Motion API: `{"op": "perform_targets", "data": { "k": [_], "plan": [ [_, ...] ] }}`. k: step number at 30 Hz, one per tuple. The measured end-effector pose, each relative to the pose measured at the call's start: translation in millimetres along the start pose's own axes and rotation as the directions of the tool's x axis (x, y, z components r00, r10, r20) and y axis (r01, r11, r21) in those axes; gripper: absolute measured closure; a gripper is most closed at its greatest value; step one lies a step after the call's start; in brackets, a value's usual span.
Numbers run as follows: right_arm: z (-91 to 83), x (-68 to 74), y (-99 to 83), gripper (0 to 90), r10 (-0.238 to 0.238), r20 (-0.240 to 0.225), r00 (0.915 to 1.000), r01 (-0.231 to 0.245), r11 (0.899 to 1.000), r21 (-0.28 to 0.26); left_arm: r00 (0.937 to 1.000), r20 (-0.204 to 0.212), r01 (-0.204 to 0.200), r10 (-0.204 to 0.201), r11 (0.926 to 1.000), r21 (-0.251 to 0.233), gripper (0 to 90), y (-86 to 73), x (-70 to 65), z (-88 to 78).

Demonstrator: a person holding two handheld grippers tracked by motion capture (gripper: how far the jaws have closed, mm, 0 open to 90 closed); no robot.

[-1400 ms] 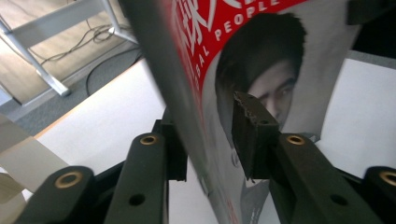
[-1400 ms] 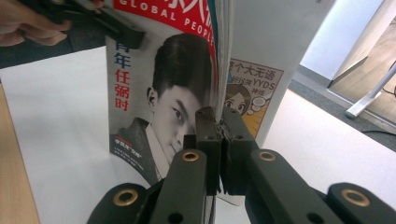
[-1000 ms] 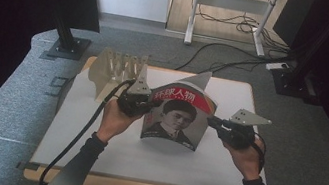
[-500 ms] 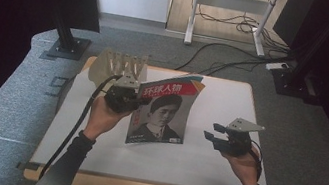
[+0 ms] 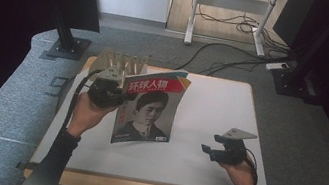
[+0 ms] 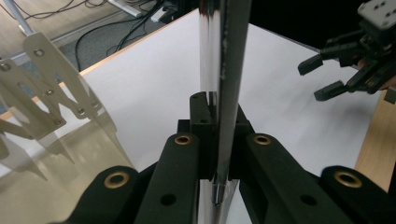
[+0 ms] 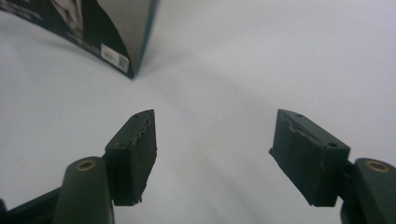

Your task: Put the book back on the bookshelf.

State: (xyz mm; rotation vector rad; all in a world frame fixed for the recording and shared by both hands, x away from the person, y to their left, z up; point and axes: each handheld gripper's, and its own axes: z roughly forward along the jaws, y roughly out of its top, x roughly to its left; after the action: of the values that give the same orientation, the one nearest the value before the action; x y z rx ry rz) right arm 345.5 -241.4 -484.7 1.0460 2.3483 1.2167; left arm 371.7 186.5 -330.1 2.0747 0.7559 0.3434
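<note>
A magazine [image 5: 149, 108] with a portrait cover and red Chinese title stands upright above the white table [image 5: 212, 100]. My left gripper [image 5: 119, 96] is shut on its left edge; in the left gripper view the thin glossy edge [image 6: 223, 70] is pinched between the jaws of the left gripper [image 6: 217, 116]. My right gripper [image 5: 207, 150] sits low over the table's right part, apart from the magazine. Its jaws have just been opening and nothing is between them. The right gripper view has the right gripper [image 7: 215, 135] over bare table, with the magazine's lower corner [image 7: 121, 32] farther off.
A clear slotted rack [image 5: 120, 59] stands at the table's back left, just behind my left hand, and close by at the left as the rack [image 6: 46, 93] in the left gripper view. Cables and stand legs lie on the floor behind the table.
The right gripper let go of the magazine's right edge, opened and sank toward the table. The left gripper carried the magazine leftward and stood it more upright.
</note>
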Motion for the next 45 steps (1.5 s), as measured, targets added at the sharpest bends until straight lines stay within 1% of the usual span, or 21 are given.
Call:
{"op": "perform_targets", "data": {
  "k": [6, 10, 13, 16, 20, 24, 27, 31, 37, 38, 39, 44, 45],
  "plan": [
    [6.8, -2.7, -15.5, 21.8, 0.023, 0.013, 0.9996, -0.023, 1.000, 0.016, 0.9996, -0.008, 0.027, -0.028, 0.9994, -0.020, 87.2, -3.1, 7.3, -17.3],
    [11.3, -4.5, -25.0, 15.9, 0.044, 0.029, 0.9986, -0.044, 0.999, 0.022, 0.9985, -0.024, 0.048, -0.049, 0.9981, -0.038, 87.1, -6.8, 14.0, -31.0],
    [15.1, -4.1, -30.1, 13.1, 0.048, 0.049, 0.9977, -0.050, 0.998, 0.034, 0.9970, -0.044, 0.062, -0.064, 0.9967, -0.052, 87.2, -10.0, 18.5, -41.3],
    [19.7, -2.9, -34.2, 10.7, 0.039, 0.063, 0.9973, -0.042, 0.998, 0.054, 0.9948, -0.070, 0.069, -0.073, 0.9956, -0.064, 87.2, -13.2, 22.0, -51.4],
    [25.7, -1.3, -36.6, 0.0, 0.029, 0.088, 0.9957, -0.037, 0.996, 0.086, 0.9916, -0.094, 0.081, -0.088, 0.9935, -0.080, 87.2, -18.1, 26.8, -63.0],
    [31.2, -0.9, -39.8, 0.0, 0.026, 0.102, 0.9944, -0.038, 0.993, 0.113, 0.9879, -0.116, 0.092, -0.102, 0.9918, -0.088, 87.2, -22.5, 31.6, -73.4],
    [31.7, -0.2, -39.6, 0.0, 0.023, 0.110, 0.9937, -0.036, 0.992, 0.119, 0.9845, -0.134, 0.101, -0.113, 0.9906, -0.093, 87.2, -25.1, 35.5, -80.7],
    [32.3, 0.7, -39.7, 0.0, 0.018, 0.116, 0.9931, -0.033, 0.992, 0.123, 0.9782, -0.161, 0.117, -0.132, 0.9883, -0.099, 87.2, -28.3, 41.6, -89.9],
    [32.4, 0.8, -39.8, 0.0, 0.020, 0.116, 0.9930, -0.034, 0.992, 0.123, 0.9647, -0.204, 0.145, -0.166, 0.9827, -0.115, 87.2, -34.6, 52.4, -108.0],
    [32.4, 0.8, -39.8, 0.0, 0.020, 0.116, 0.9930, -0.034, 0.992, 0.123, 0.9610, -0.215, 0.151, -0.174, 0.9814, -0.119, 87.2, -35.8, 54.6, -111.9],
    [32.4, 0.8, -39.9, 0.0, 0.020, 0.116, 0.9930, -0.034, 0.992, 0.123, 0.9588, -0.223, 0.152, -0.176, 0.9810, -0.120, 87.2, -36.6, 56.0, -114.1],
    [32.5, 0.6, -39.9, 0.0, 0.019, 0.116, 0.9930, -0.033, 0.992, 0.122, 0.9392, -0.279, 0.169, -0.200, 0.9767, -0.133, 87.2, -41.2, 64.6, -126.5],
    [32.6, 0.7, -40.0, 0.0, 0.019, 0.118, 0.9928, -0.034, 0.992, 0.121, 0.9343, -0.292, 0.172, -0.205, 0.9758, -0.135, 87.2, -41.8, 66.3, -127.6]
  ]
}}
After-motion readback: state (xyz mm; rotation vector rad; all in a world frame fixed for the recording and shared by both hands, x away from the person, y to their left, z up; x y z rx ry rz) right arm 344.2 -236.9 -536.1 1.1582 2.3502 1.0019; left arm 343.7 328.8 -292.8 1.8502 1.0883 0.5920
